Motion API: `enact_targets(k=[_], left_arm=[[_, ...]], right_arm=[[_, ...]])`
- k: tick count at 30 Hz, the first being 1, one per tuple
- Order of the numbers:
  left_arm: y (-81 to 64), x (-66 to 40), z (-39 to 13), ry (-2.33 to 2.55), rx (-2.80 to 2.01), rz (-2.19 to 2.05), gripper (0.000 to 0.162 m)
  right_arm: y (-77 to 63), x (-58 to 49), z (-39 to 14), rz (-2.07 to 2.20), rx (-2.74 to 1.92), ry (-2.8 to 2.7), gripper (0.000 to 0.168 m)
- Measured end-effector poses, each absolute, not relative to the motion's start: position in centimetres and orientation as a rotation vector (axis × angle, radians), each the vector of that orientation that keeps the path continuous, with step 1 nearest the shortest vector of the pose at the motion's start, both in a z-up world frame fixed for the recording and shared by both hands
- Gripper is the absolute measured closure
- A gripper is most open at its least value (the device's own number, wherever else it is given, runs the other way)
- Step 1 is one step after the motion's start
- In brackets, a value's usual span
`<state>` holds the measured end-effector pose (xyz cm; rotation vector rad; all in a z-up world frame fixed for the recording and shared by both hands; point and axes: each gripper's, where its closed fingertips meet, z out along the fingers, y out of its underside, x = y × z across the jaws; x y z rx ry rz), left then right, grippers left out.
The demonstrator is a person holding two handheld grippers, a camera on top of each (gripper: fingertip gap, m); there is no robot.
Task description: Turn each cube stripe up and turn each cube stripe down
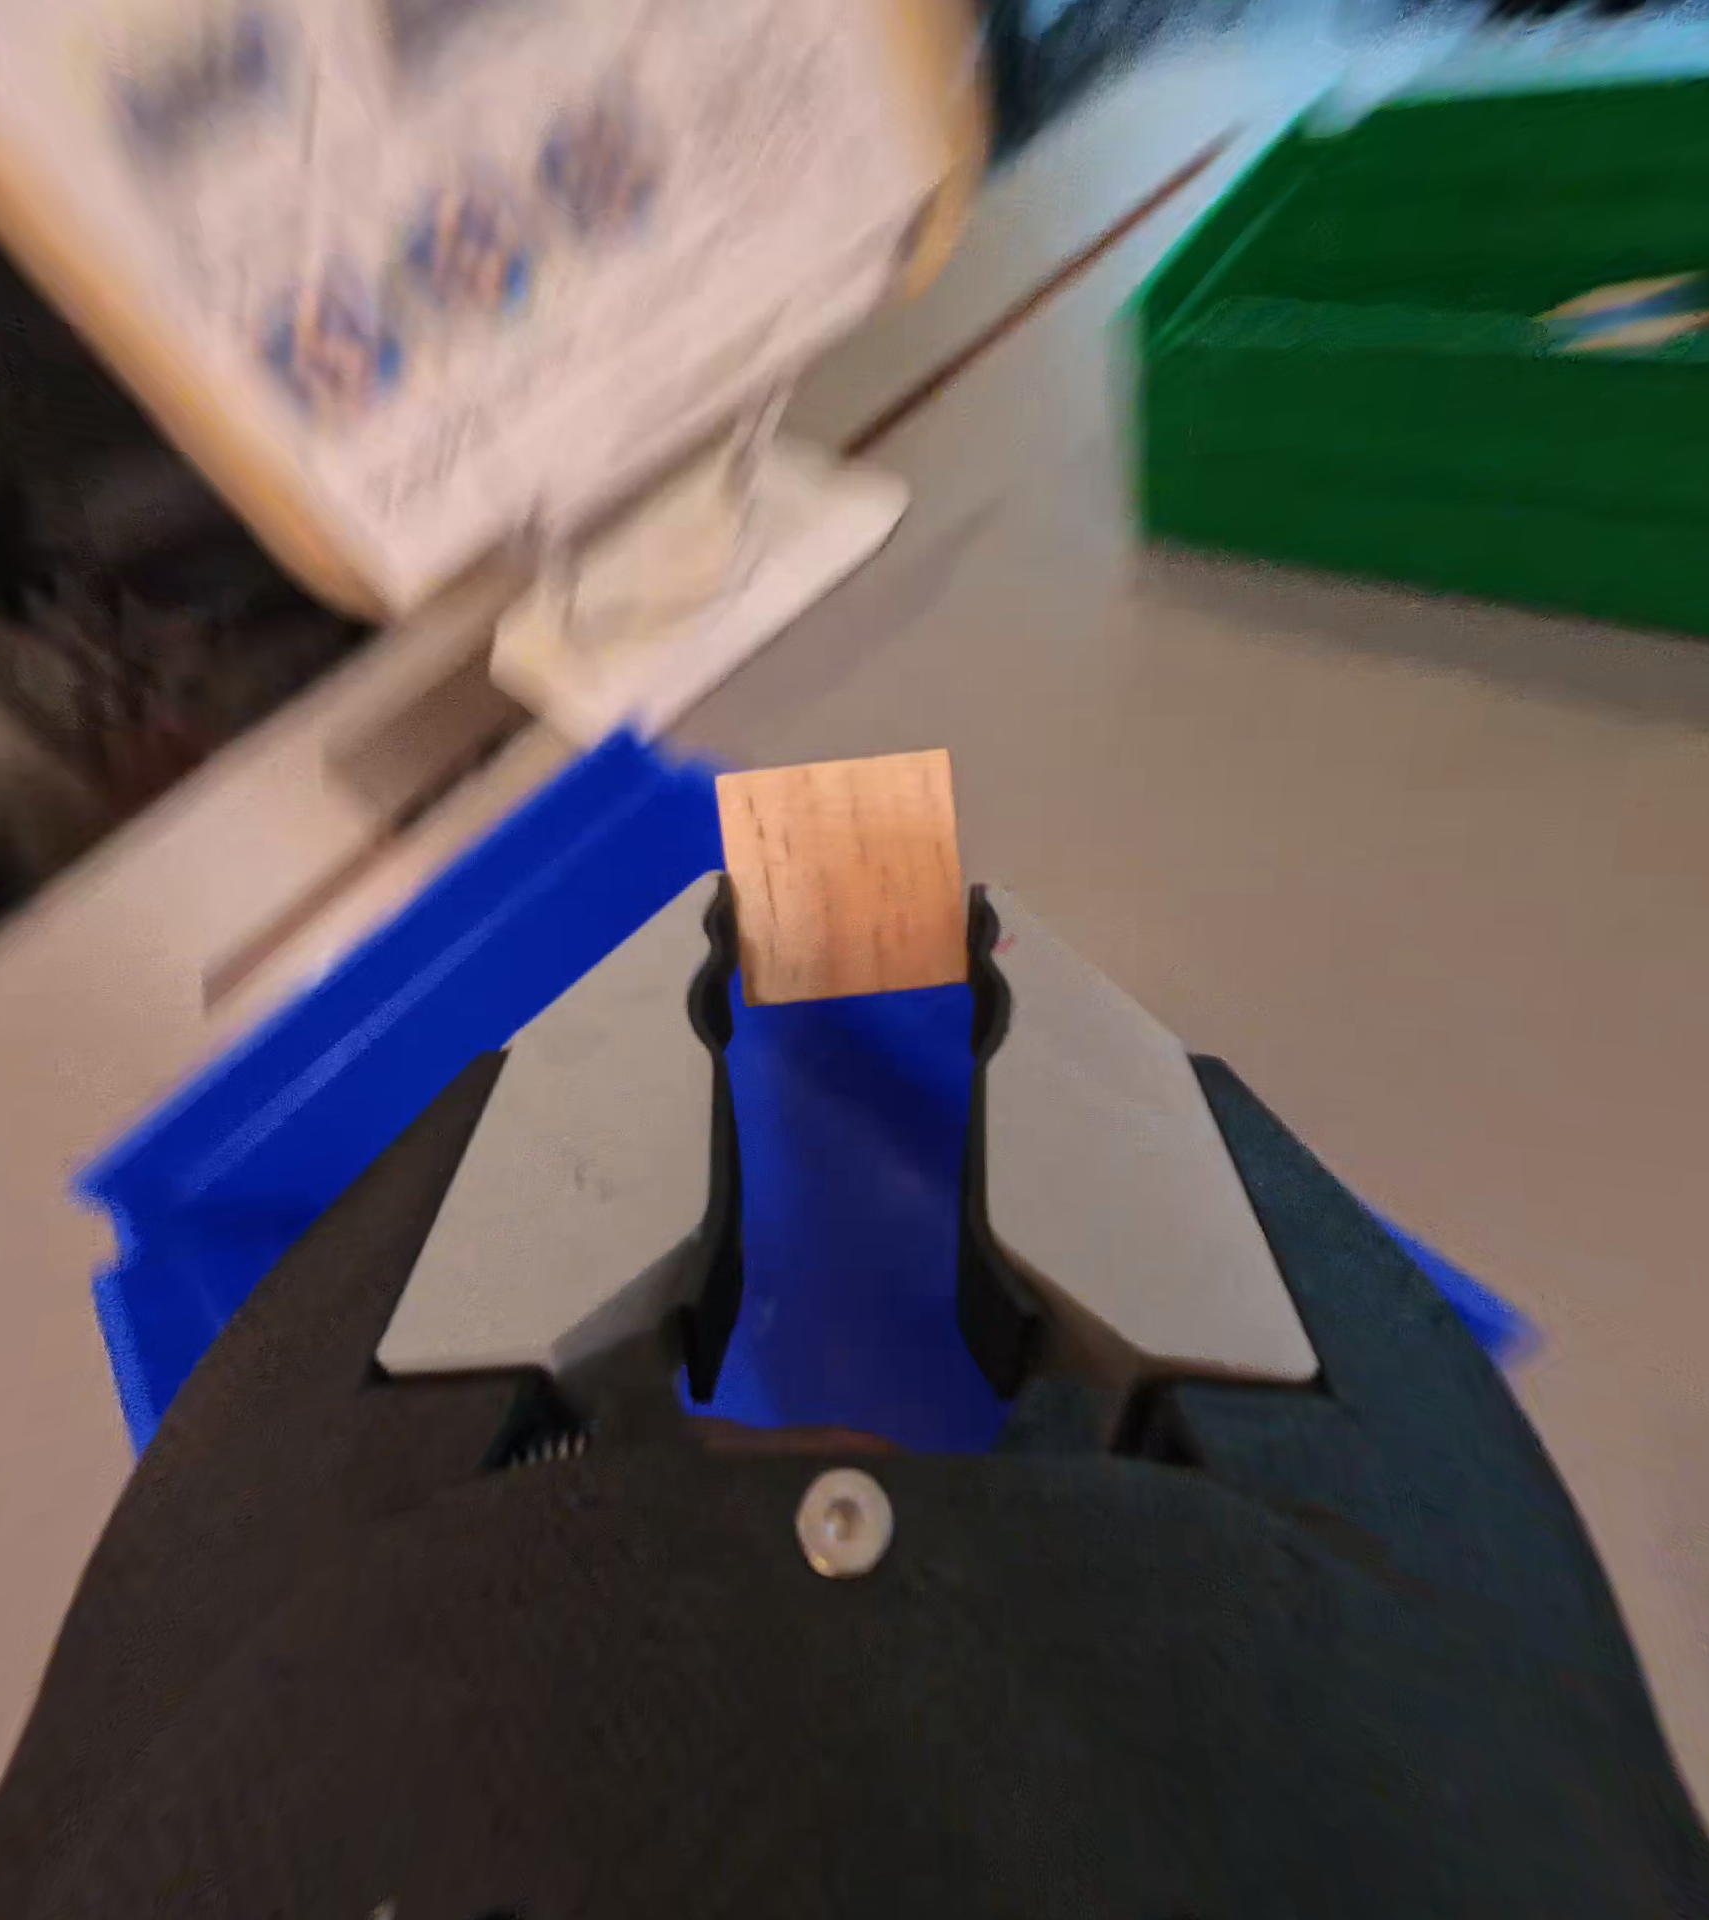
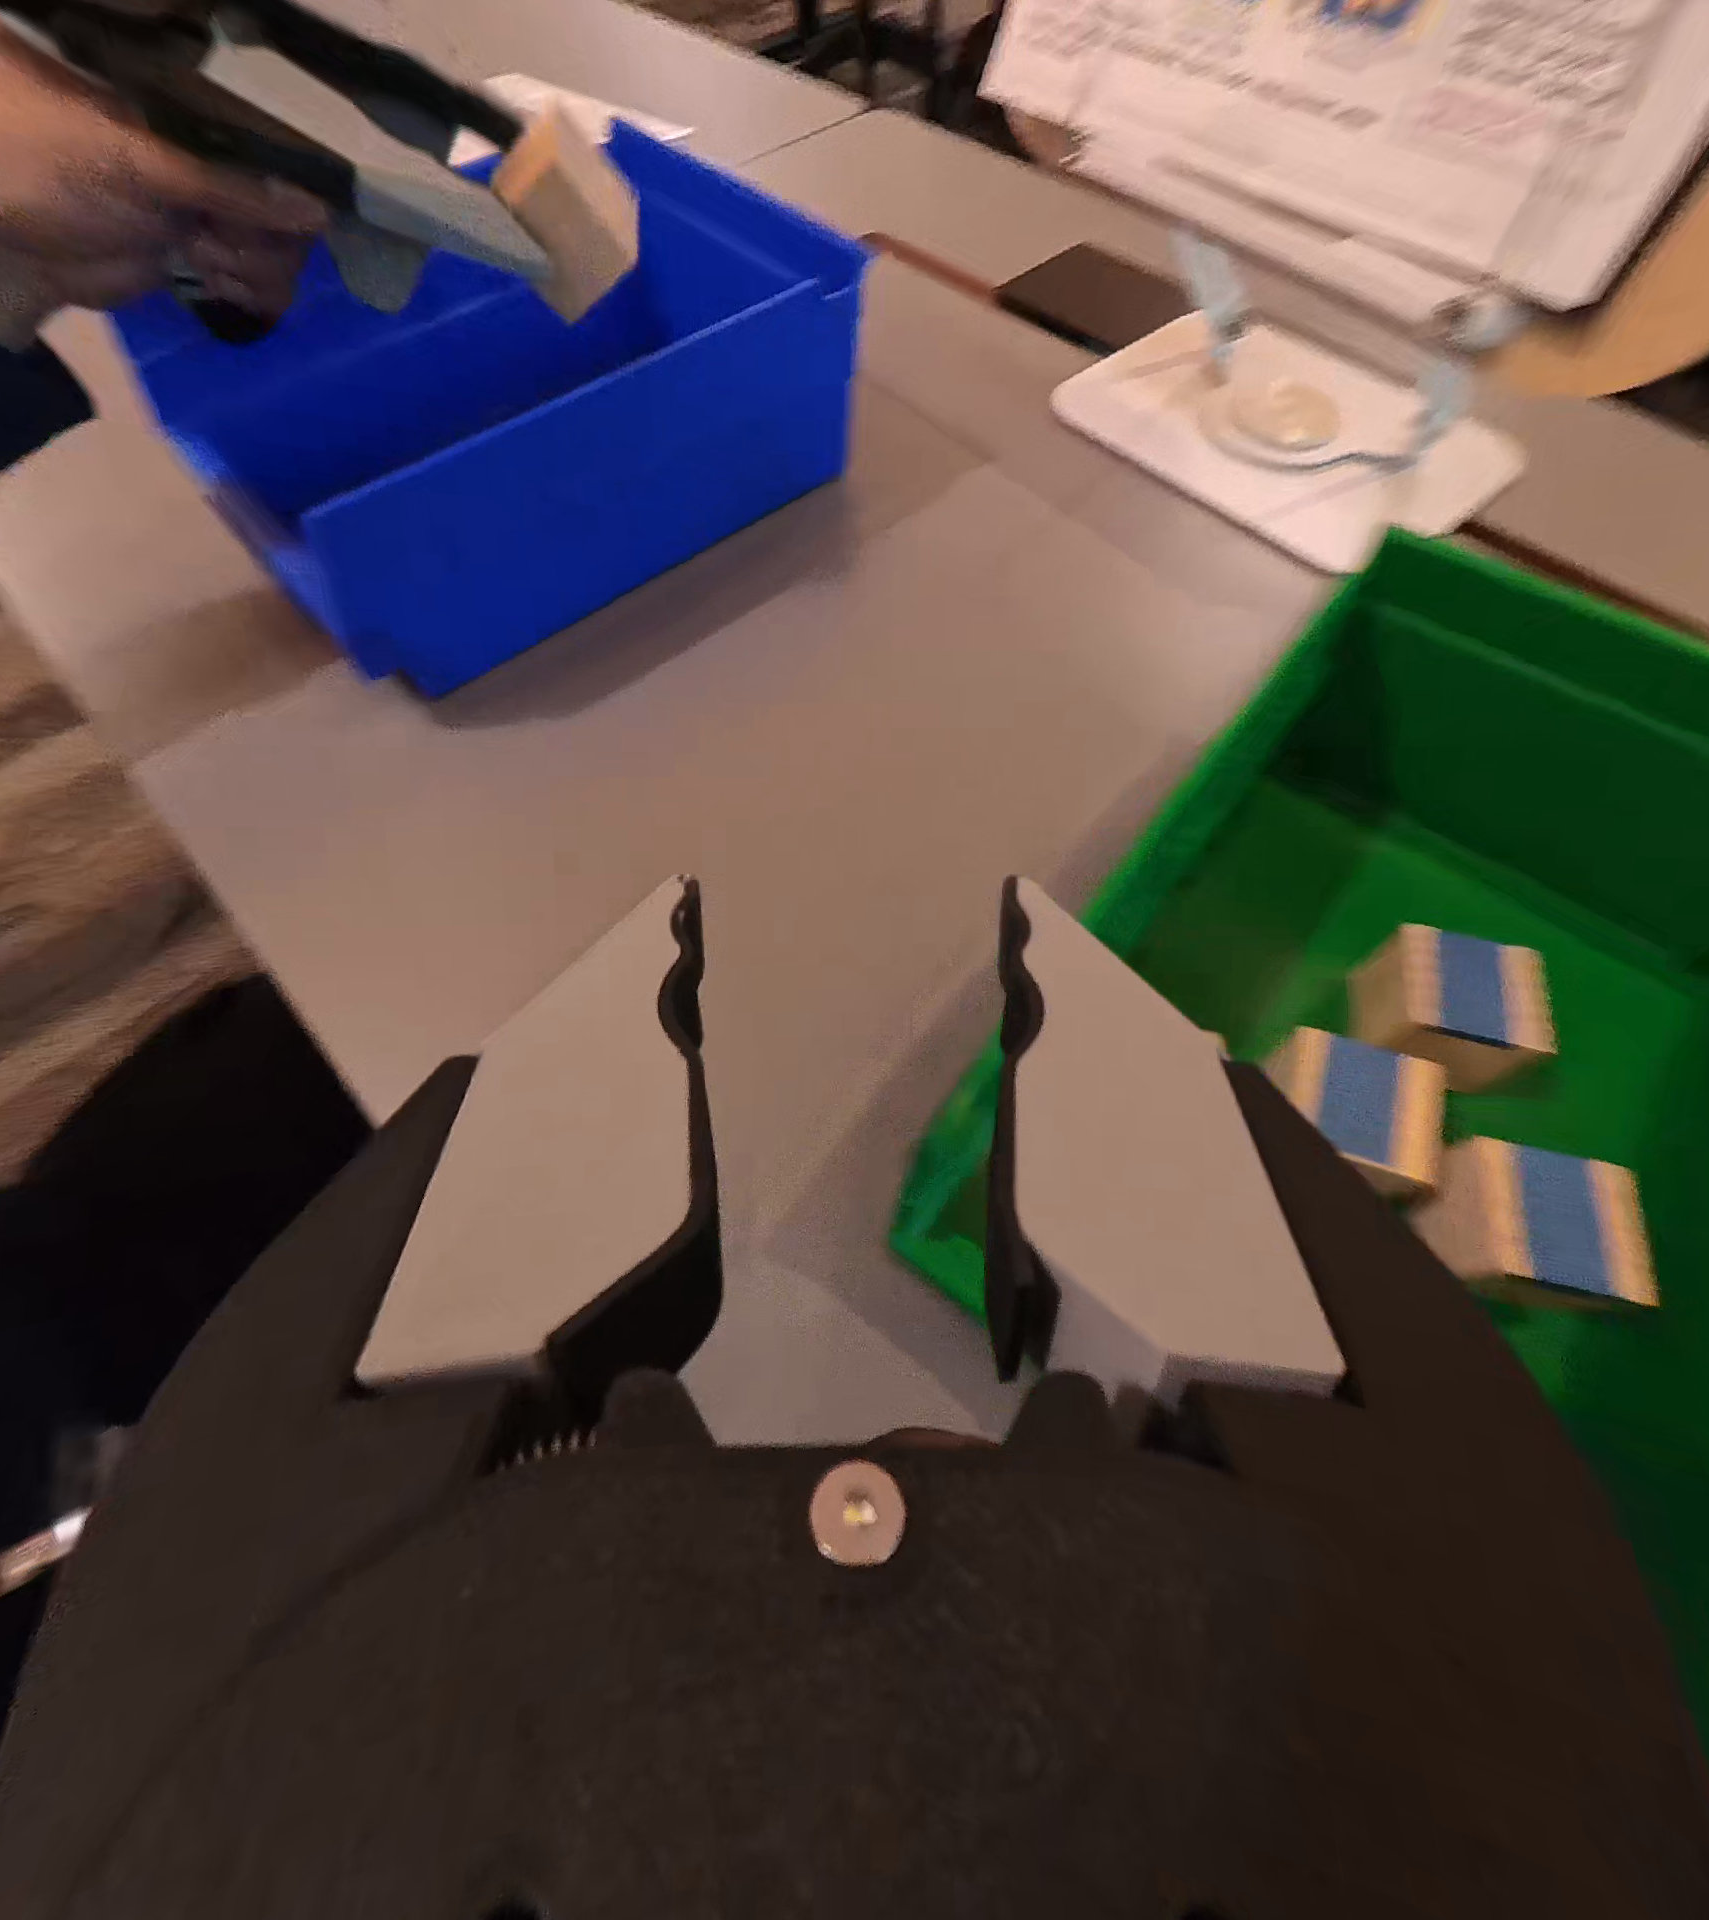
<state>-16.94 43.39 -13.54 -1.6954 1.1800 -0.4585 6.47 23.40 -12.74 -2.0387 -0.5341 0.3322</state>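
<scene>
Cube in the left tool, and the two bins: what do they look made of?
The cube looks like bare, unvarnished wood: pale tan with fine dark grain flecks. The blue bin and green bin look like moulded plastic: uniform saturated colour, thin straight walls, slight sheen, though motion blur hides surface detail.

Held cube (image 1: 845,878): bare wood, visible grain, matt. Blue bin (image 2: 559,520) and green bin (image 2: 1234,790): smooth plastic, slight sheen. Fingers (image 2: 1130,1143): flat matt grey faces, textured black housing. Worktop (image 2: 725,779): smooth matt grey.
</scene>
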Motion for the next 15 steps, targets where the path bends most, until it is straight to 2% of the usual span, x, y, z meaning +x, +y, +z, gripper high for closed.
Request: enact_targets(k=[4, 7, 11, 13, 15], left_arm=[[28.3, -15.1, -7.3, 1.316, -0.973, -0.583, 0.119], [20.7, -14.4, -6.8, 1.299, -0.739, -0.53, 0.119], [16.8, -14.1, -6.7, 1.189, -0.606, -0.407, 0.12], [13.8, -13.8, -6.7, 1.172, -0.571, -0.667, 0.12], [11.6, -14.6, -5.3, 1.071, -0.565, -1.114, 0.119]], right_arm=[[21.0, -0.9, -11.9, 0.75, -1.972, -0.677, 0.107], [18.5, -6.0, -10.4, 0.985, -1.883, -0.785, 0.1], [15.9, -10.2, -10.2, 1.042, -1.842, -0.892, 0.097], [14.9, -11.4, -10.1, 1.055, -1.823, -0.932, 0.098], [13.7, -12.1, -9.8, 1.127, -1.805, -0.957, 0.098]])
